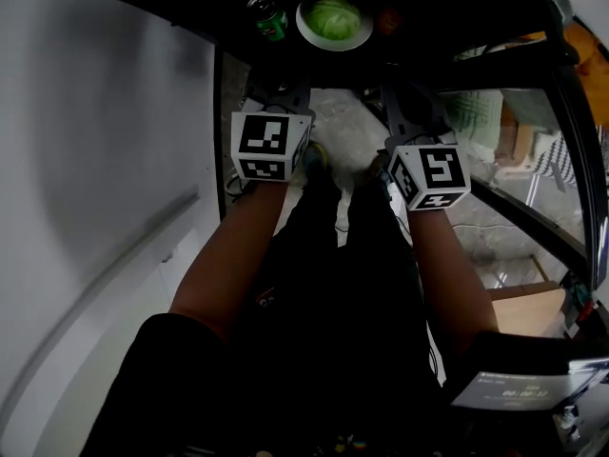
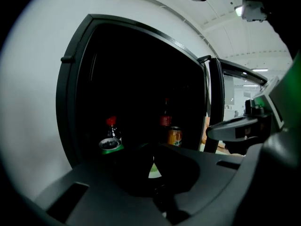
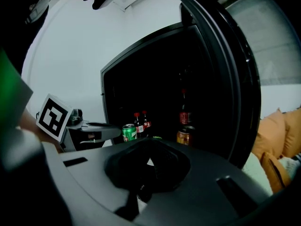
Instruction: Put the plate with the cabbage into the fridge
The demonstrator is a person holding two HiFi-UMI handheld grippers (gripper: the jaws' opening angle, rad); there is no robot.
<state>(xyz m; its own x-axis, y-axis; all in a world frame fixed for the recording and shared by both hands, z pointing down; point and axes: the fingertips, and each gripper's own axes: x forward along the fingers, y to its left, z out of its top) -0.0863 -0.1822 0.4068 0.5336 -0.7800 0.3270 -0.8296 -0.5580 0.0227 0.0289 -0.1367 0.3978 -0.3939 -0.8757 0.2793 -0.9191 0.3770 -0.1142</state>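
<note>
A green can [image 3: 129, 132], orange can [image 3: 185, 136] and bottles [image 3: 139, 122] (red-capped) stand close together.

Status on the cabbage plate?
Left gripper shut, empty. Right gripper shut, empty. Plate with cabbage sits inside fridge beside green can. Door open, nothing in the way.

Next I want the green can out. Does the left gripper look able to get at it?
Probably yes. The fridge door is open, the green can stands at the front left beside the plate, and nothing shows between it and the left gripper.
</note>
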